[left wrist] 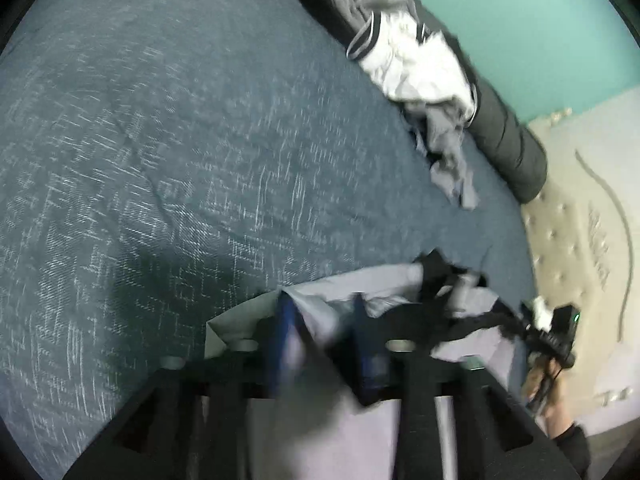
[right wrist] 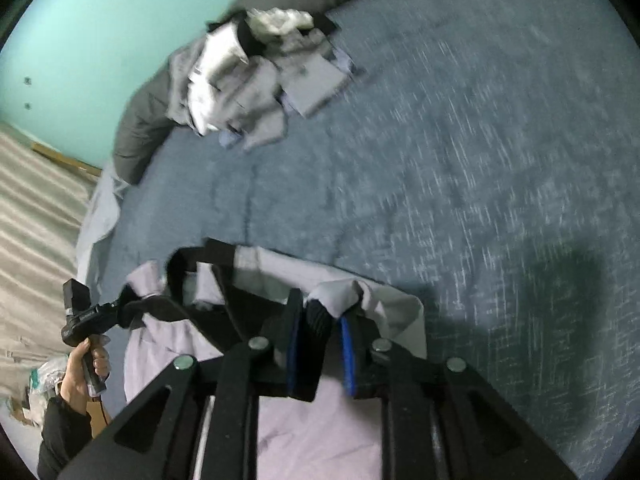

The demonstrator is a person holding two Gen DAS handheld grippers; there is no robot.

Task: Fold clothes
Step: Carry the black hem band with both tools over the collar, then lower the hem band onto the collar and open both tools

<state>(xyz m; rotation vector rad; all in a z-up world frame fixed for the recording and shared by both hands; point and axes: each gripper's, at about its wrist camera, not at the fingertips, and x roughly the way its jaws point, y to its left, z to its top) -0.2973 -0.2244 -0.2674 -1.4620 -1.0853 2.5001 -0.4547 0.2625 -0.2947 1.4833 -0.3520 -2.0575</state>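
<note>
Blue bed (left wrist: 180, 140), teal wall behind. Both sets of jaws pinch the pale shirt's (right wrist: 320, 420) top edge, lifted mid-fold; beyond them, the clothes pile (left wrist: 420, 76). Next: lay it flat, evenly.

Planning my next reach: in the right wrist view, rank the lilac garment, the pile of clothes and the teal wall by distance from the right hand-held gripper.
1. lilac garment: pinched in the right hand-held gripper.
2. pile of clothes: across the bed, upper left.
3. teal wall: behind the pile.
</note>
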